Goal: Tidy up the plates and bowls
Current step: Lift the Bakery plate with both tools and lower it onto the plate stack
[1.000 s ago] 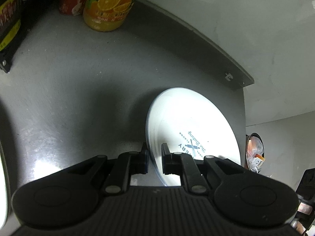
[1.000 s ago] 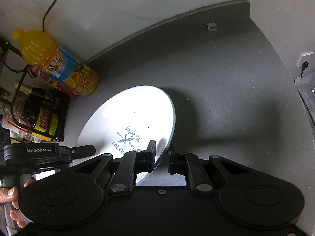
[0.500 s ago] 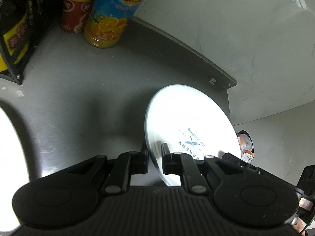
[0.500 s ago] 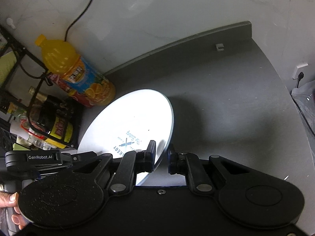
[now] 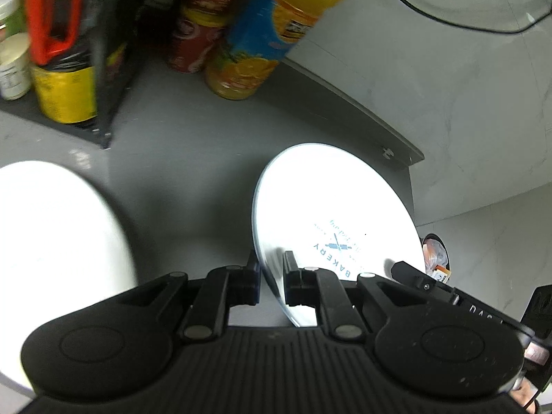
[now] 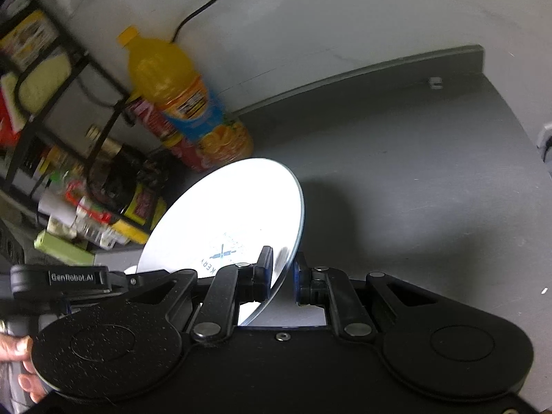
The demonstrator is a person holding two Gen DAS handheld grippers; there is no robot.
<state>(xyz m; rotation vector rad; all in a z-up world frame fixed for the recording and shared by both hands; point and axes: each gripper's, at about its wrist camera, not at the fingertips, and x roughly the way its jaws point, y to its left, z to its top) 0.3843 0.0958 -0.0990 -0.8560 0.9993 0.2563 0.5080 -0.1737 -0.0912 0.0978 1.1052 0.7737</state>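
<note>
Plate (image 5: 331,207), round, glossy white with a thin bluish rim and a blue bakery print, hangs tilted above the matte grey surface (image 5: 179,158), near its back edge. I have my left gripper (image 5: 270,276) and right gripper (image 6: 283,272) pinching opposite rim edges. A second white plate (image 5: 58,227) lies at the left edge. An orange juice bottle (image 6: 186,103) stands against the pale marbled wall (image 6: 345,17).

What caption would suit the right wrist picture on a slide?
Right gripper clamps the rim of a white bakery plate held above a grey counter, orange juice bottle behind.
</note>
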